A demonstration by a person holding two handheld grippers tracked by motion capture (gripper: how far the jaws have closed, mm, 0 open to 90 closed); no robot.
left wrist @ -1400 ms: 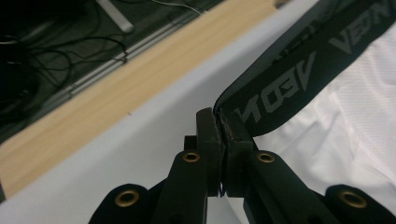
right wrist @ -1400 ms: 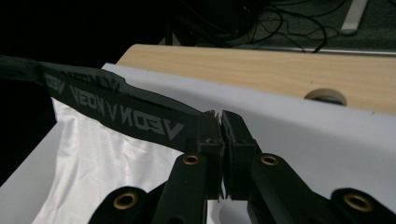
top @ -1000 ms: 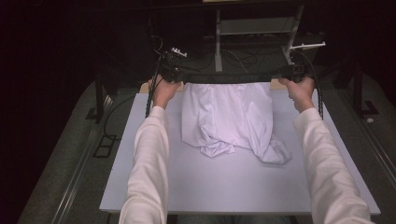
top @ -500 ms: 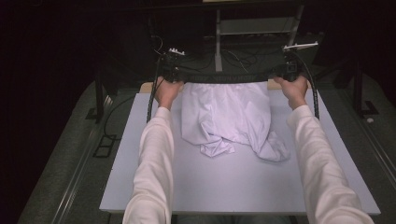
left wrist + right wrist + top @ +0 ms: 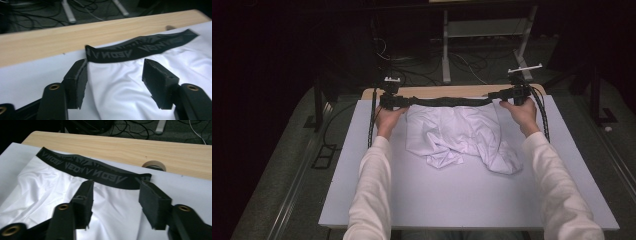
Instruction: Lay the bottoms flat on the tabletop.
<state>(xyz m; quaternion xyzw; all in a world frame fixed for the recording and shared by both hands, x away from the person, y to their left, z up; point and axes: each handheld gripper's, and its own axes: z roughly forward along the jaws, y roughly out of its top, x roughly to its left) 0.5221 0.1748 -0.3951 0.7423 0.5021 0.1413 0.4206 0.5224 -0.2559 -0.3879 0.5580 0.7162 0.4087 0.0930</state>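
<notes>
Both grippers, left (image 5: 115,82) and right (image 5: 116,203), have just been opening off the soft, limp shorts (image 5: 457,137), best gripped by the firmer waistband (image 5: 447,101) corners.

the black waistband (image 5: 140,48) of the white shorts (image 5: 125,92) carries grey capital lettering woven along its length. in the left gripper view it stands upside down and seems to read "veon", or close to it, once near the band's end and again farther along, where it blurs. in the right gripper view the same word repeats on the waistband (image 5: 92,172), also upside down, clearest near the band's end. the exact spelling cannot be told for sure.
</notes>
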